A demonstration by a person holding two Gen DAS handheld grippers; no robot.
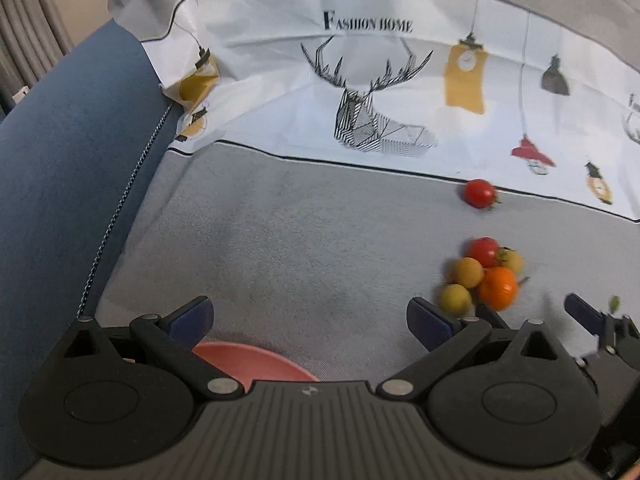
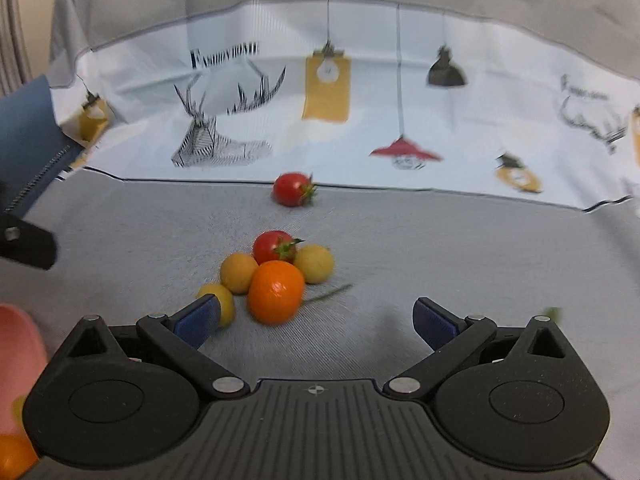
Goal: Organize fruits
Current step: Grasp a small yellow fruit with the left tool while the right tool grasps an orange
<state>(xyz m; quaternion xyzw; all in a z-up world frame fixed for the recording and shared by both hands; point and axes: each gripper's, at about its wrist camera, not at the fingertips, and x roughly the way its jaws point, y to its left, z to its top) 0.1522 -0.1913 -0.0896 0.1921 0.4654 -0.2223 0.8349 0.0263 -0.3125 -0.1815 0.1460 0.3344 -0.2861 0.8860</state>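
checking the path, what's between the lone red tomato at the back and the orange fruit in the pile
In the right wrist view, a second red tomato lies between the lone red tomato and the orange fruit, touching the orange fruit; bare grey cloth separates the two tomatoes.

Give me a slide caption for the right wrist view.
Open right claw nears a round orange fruit clustered with yellow fruits on grey cloth.

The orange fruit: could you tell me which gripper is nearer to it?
Right. The right gripper sits open just before the orange fruit; the left gripper is off to its left, over the pink bowl.
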